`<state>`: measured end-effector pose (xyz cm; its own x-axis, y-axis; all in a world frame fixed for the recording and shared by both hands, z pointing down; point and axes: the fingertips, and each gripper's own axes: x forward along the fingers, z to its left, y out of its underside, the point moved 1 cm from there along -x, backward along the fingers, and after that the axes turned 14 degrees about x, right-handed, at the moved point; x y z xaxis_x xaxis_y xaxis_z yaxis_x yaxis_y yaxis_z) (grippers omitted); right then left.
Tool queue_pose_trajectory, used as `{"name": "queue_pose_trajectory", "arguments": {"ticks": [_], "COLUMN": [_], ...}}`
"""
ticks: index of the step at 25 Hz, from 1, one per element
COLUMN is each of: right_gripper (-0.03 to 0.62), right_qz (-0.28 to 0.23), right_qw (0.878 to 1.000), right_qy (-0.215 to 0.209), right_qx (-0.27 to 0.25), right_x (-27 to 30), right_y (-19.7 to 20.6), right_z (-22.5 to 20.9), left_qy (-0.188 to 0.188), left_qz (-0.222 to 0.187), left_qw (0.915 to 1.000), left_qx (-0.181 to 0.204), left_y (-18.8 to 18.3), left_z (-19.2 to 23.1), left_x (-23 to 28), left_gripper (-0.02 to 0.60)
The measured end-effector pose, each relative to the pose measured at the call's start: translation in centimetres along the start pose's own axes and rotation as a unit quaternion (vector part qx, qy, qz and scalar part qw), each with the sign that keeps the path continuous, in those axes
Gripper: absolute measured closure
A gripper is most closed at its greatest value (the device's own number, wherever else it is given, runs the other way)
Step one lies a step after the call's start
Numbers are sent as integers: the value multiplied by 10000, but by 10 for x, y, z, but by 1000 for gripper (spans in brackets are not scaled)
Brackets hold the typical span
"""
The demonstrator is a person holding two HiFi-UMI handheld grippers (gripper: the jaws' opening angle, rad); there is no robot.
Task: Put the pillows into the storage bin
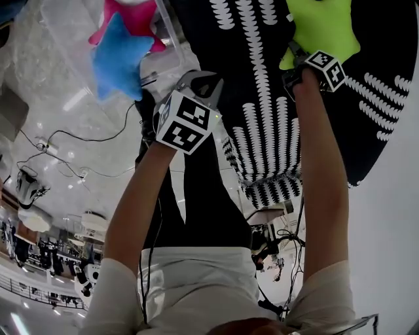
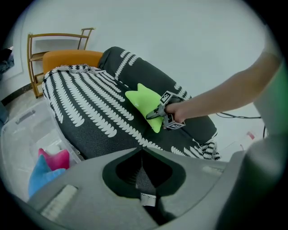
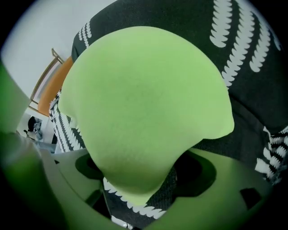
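Observation:
A lime-green star pillow (image 1: 321, 26) (image 2: 144, 101) (image 3: 144, 103) lies on the black sofa with the white leaf pattern (image 2: 90, 108). My right gripper (image 1: 296, 64) (image 2: 155, 114) (image 3: 139, 197) is open, and one point of the pillow sits between its jaws; pad contact is not visible. My left gripper (image 1: 200, 82) (image 2: 143, 150) hangs over the sofa's edge with its jaws together and empty. The clear storage bin (image 2: 27, 130) (image 1: 167, 29) stands on the floor beside the sofa. It holds a blue star pillow (image 1: 118, 59) (image 2: 40, 173) and a pink one (image 1: 134, 16) (image 2: 56, 159).
An orange cushion (image 2: 67, 58) and a wooden rack (image 2: 45, 42) stand behind the sofa's far end. Black cables (image 1: 72, 134) trail over the white floor near the bin. A bottle (image 2: 251, 134) lies on the floor past the sofa.

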<state>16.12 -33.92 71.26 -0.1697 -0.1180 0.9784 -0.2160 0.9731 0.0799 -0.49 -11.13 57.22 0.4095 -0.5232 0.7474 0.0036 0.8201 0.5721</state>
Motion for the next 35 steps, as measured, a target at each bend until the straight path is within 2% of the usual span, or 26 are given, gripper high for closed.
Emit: {"name": "queue_pose_trajectory", "arguments": {"ticks": [6, 8, 16, 21, 25, 28, 30, 33, 35], "right_gripper": [313, 351, 372, 378, 376, 376, 375, 375, 375], "right_qz": [-267, -391, -560, -601, -539, -455, -370, -181, -55], "right_qw": [9995, 9989, 9961, 9908, 9822, 9701, 9572, 9286, 9014], "right_qy": [-160, -243, -575, -783, -884, -919, -927, -934, -934], "right_qx": [-21, -89, -379, -928, -1568, -2201, -2715, -3588, -4227], "right_x": [-13, -24, -59, -78, -86, -90, -91, -92, -91], "right_y": [-8, -13, -17, -4, 16, 43, 66, 106, 134], "right_z": [-3, 0, 23, 57, 98, 128, 151, 188, 213], "left_qy": [-41, -64, -251, -457, -596, -700, -780, -875, -953], "left_qz": [56, 18, -145, -222, -253, -294, -349, -422, -484], "left_qw": [10000, 10000, 9993, 9977, 9961, 9948, 9936, 9915, 9899], "left_qx": [-52, -69, -229, -455, -591, -679, -745, -862, -932], "left_y": [11, 11, 27, 55, 75, 88, 95, 103, 108], "left_z": [-6, -6, 7, 17, 22, 24, 28, 33, 39], "left_x": [-2, -9, -45, -77, -99, -118, -130, -149, -160], "left_gripper": [563, 563, 563, 563, 563, 563, 563, 563, 563]}}
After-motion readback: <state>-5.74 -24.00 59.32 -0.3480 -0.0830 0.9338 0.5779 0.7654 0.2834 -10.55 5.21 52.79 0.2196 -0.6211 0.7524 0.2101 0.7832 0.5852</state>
